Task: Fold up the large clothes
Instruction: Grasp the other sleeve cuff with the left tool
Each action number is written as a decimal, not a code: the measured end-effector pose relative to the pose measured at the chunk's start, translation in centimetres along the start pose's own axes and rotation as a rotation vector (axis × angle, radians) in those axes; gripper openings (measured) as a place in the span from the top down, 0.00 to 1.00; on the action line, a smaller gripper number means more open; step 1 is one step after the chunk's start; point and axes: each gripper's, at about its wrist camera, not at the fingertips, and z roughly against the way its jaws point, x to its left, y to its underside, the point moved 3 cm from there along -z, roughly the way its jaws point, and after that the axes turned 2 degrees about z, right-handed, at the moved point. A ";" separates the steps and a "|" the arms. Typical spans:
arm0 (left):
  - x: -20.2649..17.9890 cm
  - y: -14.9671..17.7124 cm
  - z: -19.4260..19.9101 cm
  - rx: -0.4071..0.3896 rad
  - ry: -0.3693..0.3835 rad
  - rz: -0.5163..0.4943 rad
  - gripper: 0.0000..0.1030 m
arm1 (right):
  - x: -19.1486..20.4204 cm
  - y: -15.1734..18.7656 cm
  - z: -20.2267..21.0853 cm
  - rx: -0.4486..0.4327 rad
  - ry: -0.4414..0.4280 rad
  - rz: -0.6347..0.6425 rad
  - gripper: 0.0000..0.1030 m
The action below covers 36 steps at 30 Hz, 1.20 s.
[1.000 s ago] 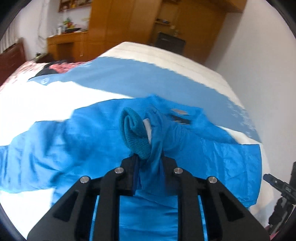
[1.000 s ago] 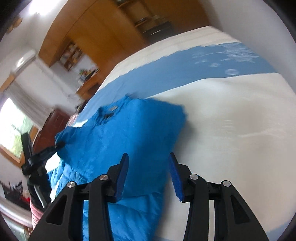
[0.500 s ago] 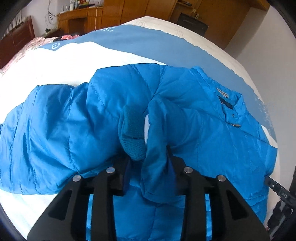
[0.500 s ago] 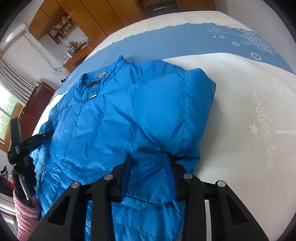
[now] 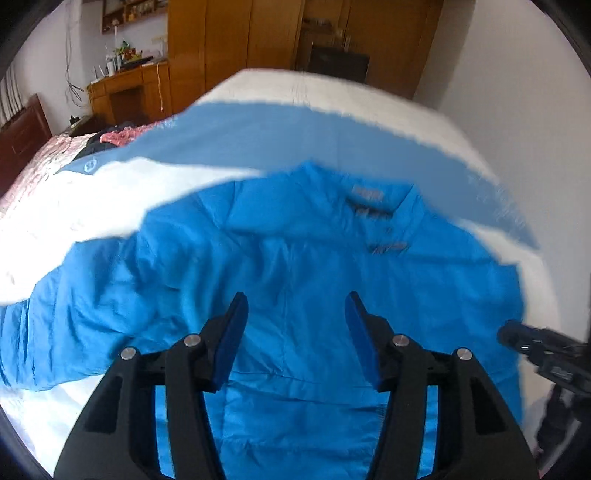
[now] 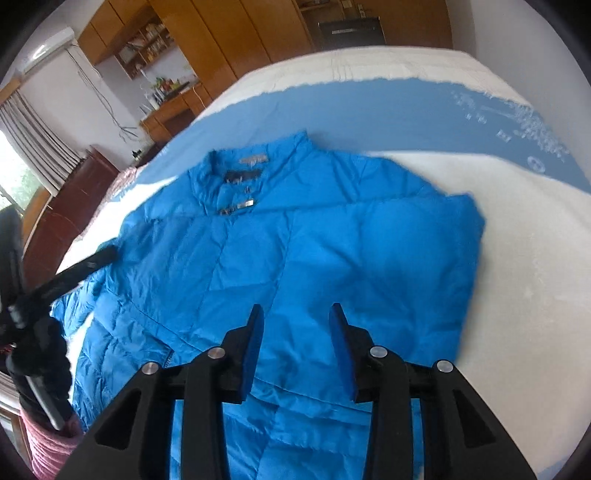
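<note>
Both grippers, left [image 5: 295,314] and right [image 6: 295,325], spread empty at 6 o'clock above flattened blue jacket [image 6: 295,229], left just opened, sleeve released for folding.

Before you: blue down jacket [image 6: 295,236], collar away from you, spread flat on the white-and-blue bed [image 6: 517,258]. Your right gripper [image 6: 295,314] hovers above its lower front, fingers [image 6: 255,332] parted, nothing between them. Wooden wardrobe [image 6: 236,33] beyond.

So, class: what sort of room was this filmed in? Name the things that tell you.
Most likely a home bedroom. A blue jacket lies spread on a wide bed with a white and blue cover, wooden wardrobes line the far wall, and a curtained window sits at one side.
</note>
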 end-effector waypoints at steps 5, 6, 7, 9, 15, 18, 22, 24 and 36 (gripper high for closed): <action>1.7 1.8 -5.3 0.129 0.050 0.022 0.49 | -1.4 1.1 -2.8 0.056 -0.010 -0.049 0.65; 1.9 1.8 -5.5 0.122 0.057 0.017 0.49 | -1.7 1.3 -3.2 0.055 -0.026 -0.062 0.66; 1.9 2.0 -5.6 0.114 0.053 0.002 0.49 | -1.9 1.5 -3.4 0.043 -0.037 -0.069 0.66; 1.6 2.0 -5.7 0.112 0.034 -0.012 0.49 | -1.8 1.7 -3.5 0.033 -0.027 -0.057 0.66; 2.5 1.4 -3.4 0.092 0.067 0.039 0.50 | -0.9 1.7 -1.3 0.021 -0.053 -0.044 0.61; 6.7 1.7 1.5 0.003 0.080 0.086 0.40 | -1.2 1.8 1.4 -0.027 -0.035 -0.021 0.59; 15.3 3.3 5.8 -0.050 -0.059 0.202 0.37 | -2.5 2.1 3.3 -0.033 -0.003 -0.015 0.59; 21.8 5.2 7.8 -0.060 -0.221 0.284 0.35 | -3.0 2.2 3.4 -0.030 0.016 -0.005 0.58; 47.7 13.4 12.8 -0.059 -0.414 0.814 0.30 | -3.2 2.4 1.6 0.001 0.036 0.020 0.55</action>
